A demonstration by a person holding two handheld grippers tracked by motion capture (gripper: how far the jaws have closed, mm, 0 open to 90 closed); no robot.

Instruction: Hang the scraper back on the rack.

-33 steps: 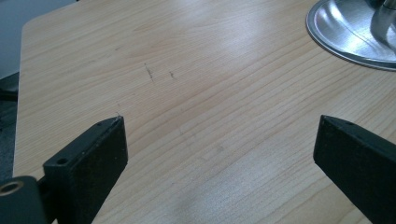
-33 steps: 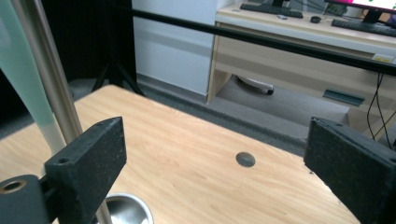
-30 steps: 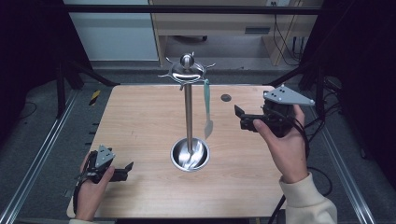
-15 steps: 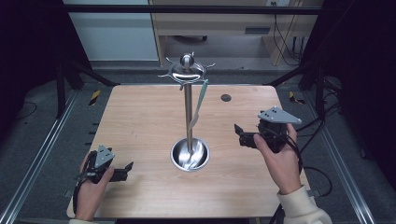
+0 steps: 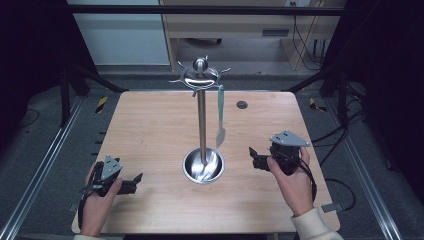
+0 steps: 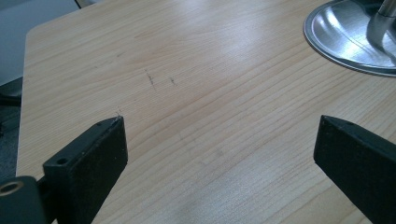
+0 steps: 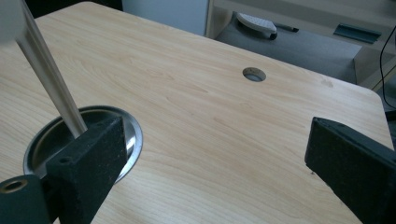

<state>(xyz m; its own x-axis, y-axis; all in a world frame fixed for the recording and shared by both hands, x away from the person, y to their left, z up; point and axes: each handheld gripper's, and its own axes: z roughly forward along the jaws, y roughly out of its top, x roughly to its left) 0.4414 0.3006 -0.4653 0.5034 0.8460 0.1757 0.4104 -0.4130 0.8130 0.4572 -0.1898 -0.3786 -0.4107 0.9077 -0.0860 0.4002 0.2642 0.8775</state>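
Two grippers rest low on the wooden table (image 5: pixel 150 130), both with jaws spread wide and empty – the left gripper (image 5: pixel 131 179) near the front-left corner, the right gripper (image 5: pixel 253 156) just right of the steel stand (image 5: pixel 202 125). One green-handled utensil (image 5: pixel 220 112) hangs from the stand's top hooks, blade dangling above the base dish (image 5: pixel 203 165). A careless sweep of the right gripper could likely knock that tall, narrow stand – or swing the utensil off its hook

A wooden bench (image 5: pixel 150 130) has a small round hole (image 5: pixel 242 104) near its far edge, toward the right corner. Beyond that edge a pale cabinet (image 5: pixel 225 25) stands on grey floor (image 5: pixel 45 150), cables (image 5: pixel 305 40) hanging nearby
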